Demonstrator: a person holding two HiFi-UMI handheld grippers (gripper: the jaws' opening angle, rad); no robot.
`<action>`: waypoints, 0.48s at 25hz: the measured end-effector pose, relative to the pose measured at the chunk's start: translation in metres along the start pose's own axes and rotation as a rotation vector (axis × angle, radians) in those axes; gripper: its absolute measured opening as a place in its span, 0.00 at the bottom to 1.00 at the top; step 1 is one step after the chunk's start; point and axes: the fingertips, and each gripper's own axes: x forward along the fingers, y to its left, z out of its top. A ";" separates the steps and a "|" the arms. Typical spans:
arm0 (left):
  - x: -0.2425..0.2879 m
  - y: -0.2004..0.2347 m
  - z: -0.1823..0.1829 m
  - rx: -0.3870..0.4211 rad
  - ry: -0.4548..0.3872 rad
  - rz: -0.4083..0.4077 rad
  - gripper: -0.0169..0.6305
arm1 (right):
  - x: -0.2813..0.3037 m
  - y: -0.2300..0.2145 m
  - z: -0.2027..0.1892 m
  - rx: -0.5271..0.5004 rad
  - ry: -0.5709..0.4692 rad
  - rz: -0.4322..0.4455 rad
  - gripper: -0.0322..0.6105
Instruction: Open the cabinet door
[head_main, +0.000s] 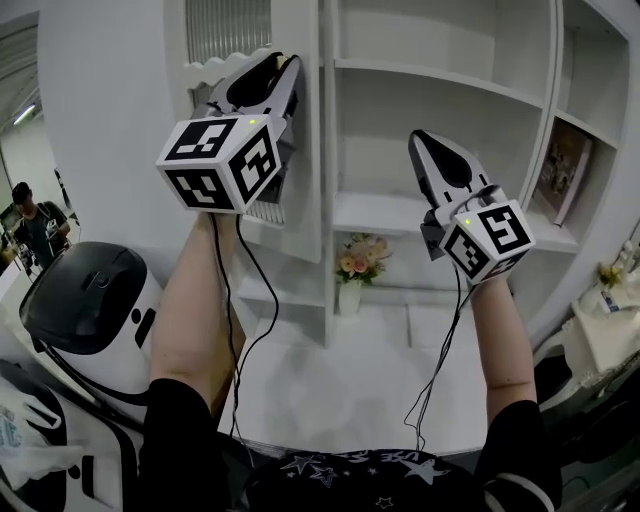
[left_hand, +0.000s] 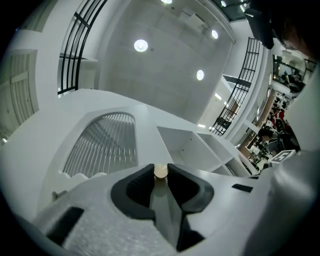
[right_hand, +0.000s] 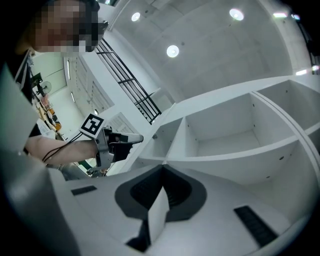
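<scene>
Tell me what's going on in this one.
A person holds a gripper in each hand up at a white shelf cabinet. The left gripper is shut on the small round knob of the slatted cabinet door, which looks partly swung out from the shelves. The right gripper is raised beside it in front of the open shelves, jaws together and empty.

Pink flowers in a white vase (head_main: 352, 275) stand beneath the open shelves (head_main: 430, 82). A book (head_main: 563, 170) leans in the right-hand compartment. A white machine with a dark lid (head_main: 88, 300) sits lower left, with a person (head_main: 35, 228) beyond it. Round ceiling lights (left_hand: 140, 45) shine overhead.
</scene>
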 end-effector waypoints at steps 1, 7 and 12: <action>-0.003 0.000 0.003 -0.008 -0.003 -0.011 0.16 | 0.001 0.007 0.002 -0.005 0.004 0.001 0.06; -0.018 -0.001 0.012 -0.024 -0.009 -0.070 0.15 | 0.002 0.035 0.014 -0.019 0.014 -0.017 0.06; -0.026 0.001 0.019 -0.061 -0.018 -0.102 0.15 | -0.004 0.055 0.024 -0.044 0.027 -0.049 0.06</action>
